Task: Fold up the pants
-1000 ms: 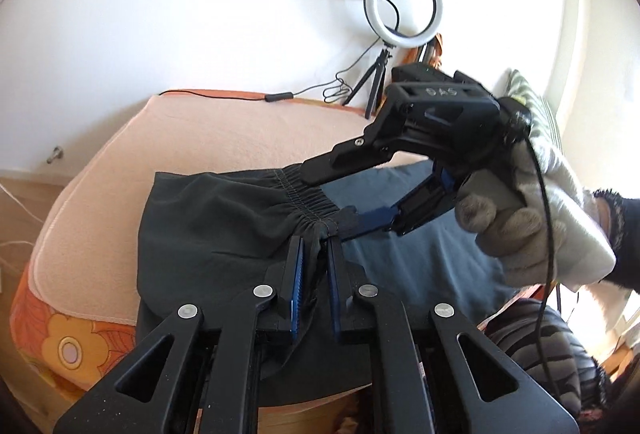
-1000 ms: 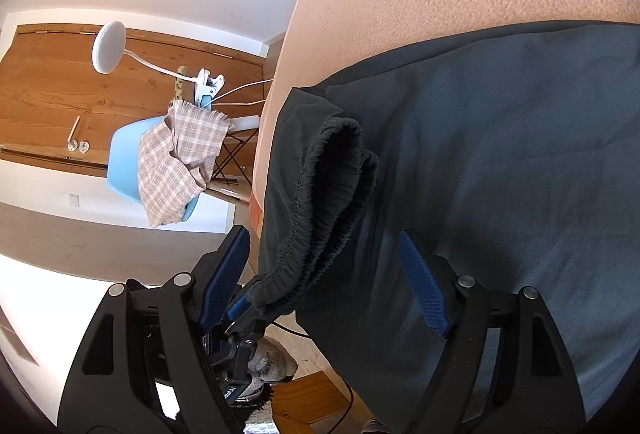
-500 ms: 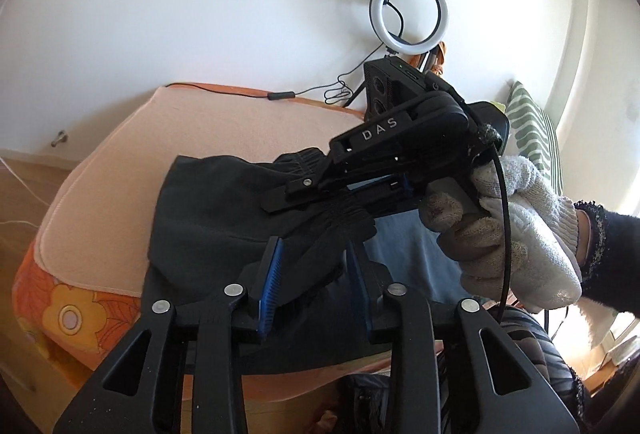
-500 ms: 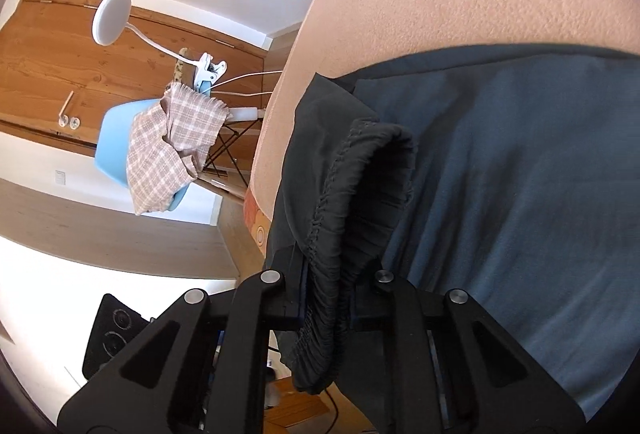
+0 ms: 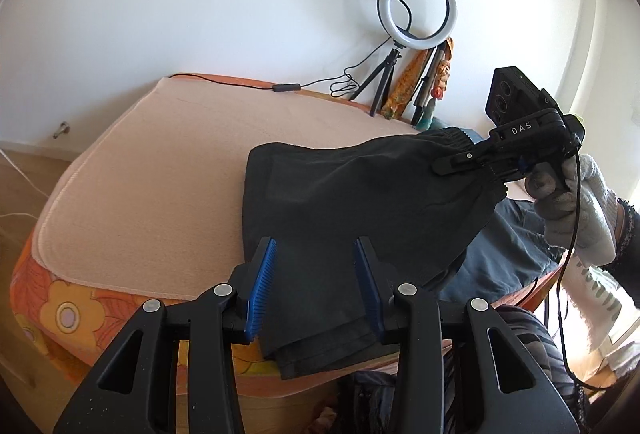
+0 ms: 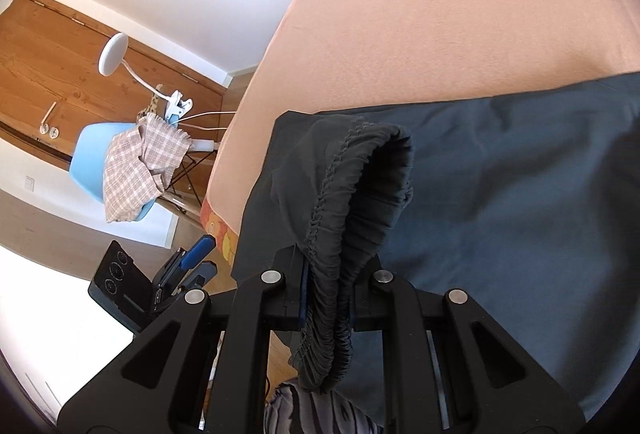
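Dark grey pants (image 5: 360, 201), doubled over on the peach blanket (image 5: 168, 169) of the bed, gathered elastic waistband (image 6: 340, 234) lifted clear of the lower layer. Right tool (image 6: 326, 298) clamped shut on that waistband, held by a gloved hand (image 5: 576, 209). Left tool (image 5: 316, 282) spread open above the near fold, gripping nothing.

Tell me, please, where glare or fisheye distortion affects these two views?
Left wrist view: the window side at right is blown out behind the gloved hand, the ring light glows white, and the bed edge bows. Right wrist view: the floor at lower left is overexposed, the wooden door frame curves, while the pants stay evenly lit.
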The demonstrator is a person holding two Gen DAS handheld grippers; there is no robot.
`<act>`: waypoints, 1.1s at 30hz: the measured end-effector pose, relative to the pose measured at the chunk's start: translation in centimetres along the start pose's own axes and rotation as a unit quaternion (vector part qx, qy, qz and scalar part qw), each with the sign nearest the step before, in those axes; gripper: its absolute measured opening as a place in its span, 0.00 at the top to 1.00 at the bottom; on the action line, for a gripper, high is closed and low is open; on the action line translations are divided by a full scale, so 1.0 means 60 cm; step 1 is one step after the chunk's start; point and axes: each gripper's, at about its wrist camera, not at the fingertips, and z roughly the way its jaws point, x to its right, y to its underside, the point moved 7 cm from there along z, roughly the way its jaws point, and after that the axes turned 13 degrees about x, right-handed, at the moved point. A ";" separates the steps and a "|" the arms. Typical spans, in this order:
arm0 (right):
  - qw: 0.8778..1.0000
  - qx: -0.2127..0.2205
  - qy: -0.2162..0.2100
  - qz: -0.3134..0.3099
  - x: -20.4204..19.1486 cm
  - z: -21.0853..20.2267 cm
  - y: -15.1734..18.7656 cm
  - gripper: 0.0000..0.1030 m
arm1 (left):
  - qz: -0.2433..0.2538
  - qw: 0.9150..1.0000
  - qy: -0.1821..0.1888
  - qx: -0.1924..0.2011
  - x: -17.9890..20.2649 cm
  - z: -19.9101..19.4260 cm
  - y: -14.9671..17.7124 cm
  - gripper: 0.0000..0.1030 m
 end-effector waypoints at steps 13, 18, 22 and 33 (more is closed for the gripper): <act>0.998 0.016 0.064 0.022 0.119 -0.130 0.000 0.86 | 0.012 0.999 0.040 -0.021 0.078 0.058 -0.007 0.63; 0.995 0.019 0.101 0.017 0.162 -0.189 0.001 0.86 | 0.019 0.997 0.062 -0.038 0.114 0.087 0.005 0.63; 0.991 0.029 0.128 0.025 0.200 -0.235 0.002 0.86 | 0.026 0.995 0.077 -0.050 0.140 0.111 0.011 0.63; 0.978 0.049 0.193 0.054 0.328 -0.373 0.034 0.86 | 0.050 0.990 0.104 -0.076 0.200 0.147 0.021 0.63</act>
